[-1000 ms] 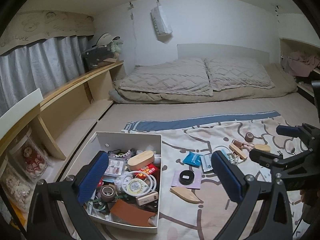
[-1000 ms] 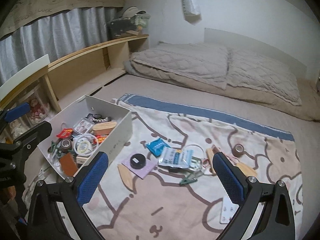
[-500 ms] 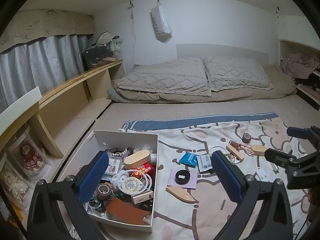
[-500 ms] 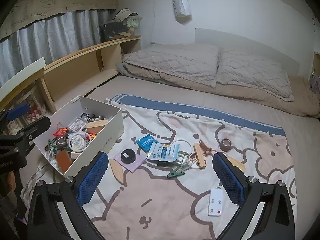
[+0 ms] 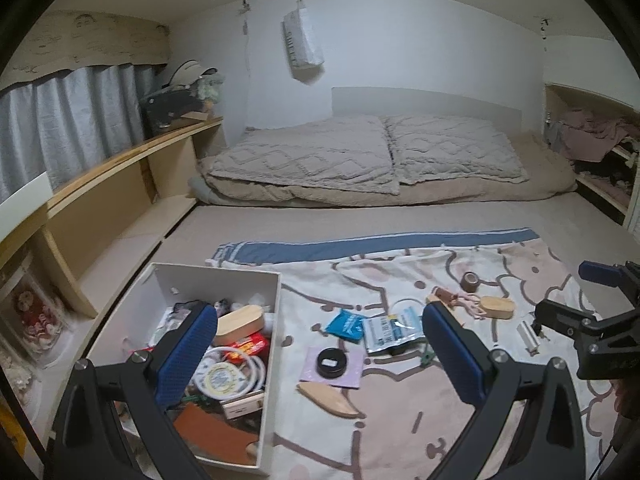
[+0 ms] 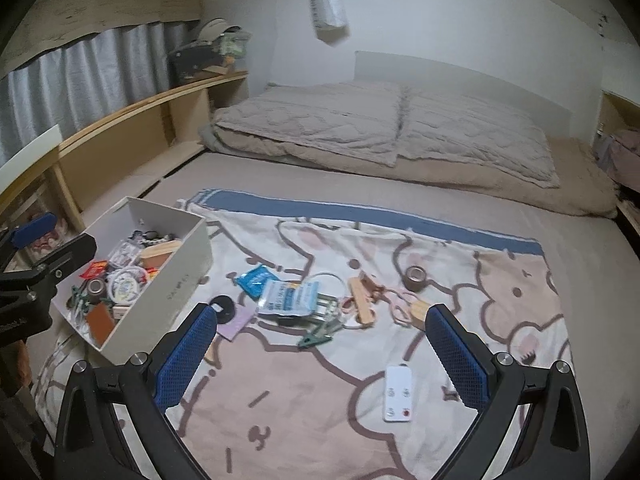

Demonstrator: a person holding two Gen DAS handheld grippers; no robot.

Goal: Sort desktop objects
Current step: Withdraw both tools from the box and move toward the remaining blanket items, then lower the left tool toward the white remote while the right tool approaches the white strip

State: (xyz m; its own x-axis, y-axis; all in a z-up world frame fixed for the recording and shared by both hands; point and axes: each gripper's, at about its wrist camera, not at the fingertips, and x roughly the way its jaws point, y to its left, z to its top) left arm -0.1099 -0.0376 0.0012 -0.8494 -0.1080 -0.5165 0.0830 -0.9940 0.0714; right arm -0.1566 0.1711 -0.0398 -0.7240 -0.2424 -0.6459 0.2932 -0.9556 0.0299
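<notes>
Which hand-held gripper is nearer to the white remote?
Right. The white remote lies just ahead between the right hand-held gripper fingers; the left hand-held gripper is over by the box.

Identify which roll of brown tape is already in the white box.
The brown tape roll beside the round white tin inside the white box; the other roll sits out on the blanket.

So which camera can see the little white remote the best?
The right wrist view. The white remote lies flat on the blanket right between the open fingers, buttons showing. In the left wrist view the remote is far off at the side, edge-on, beside the other gripper.
</notes>
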